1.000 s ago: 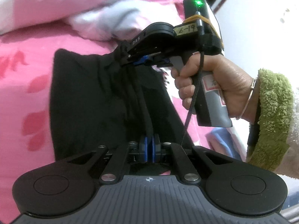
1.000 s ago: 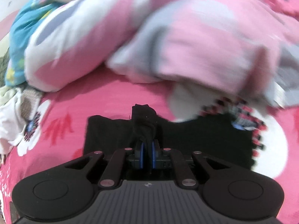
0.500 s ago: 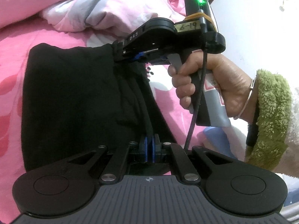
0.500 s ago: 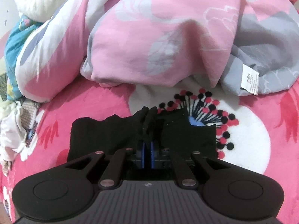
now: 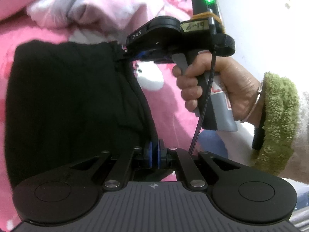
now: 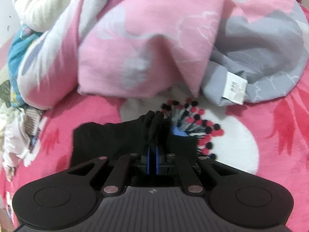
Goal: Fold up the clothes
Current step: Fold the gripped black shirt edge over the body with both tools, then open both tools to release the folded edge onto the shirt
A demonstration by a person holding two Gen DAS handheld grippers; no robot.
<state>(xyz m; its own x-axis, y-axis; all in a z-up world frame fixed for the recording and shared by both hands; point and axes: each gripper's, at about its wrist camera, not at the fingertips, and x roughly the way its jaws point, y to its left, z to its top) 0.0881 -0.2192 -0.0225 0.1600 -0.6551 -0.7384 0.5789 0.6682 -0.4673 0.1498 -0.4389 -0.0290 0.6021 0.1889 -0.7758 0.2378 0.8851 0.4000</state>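
On the pink flowered blanket (image 6: 81, 119) lies my black knit garment (image 5: 63, 104), one edge pinched up. My left gripper (image 5: 154, 155) and right gripper (image 5: 133, 55) are both clamped on that edge. Blue pads mostly buried in cloth; crumpled pink-grey quilt (image 6: 154, 44) behind is motion-blurred.

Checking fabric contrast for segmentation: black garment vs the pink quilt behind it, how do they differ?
The black garment is plain and dark; the pink quilt is pink with grey and white patches. The garment lies mostly flat with its edge pinched by both grippers; the quilt sits bunched in a heap, untouched. Both rest on the pink floral blanket.
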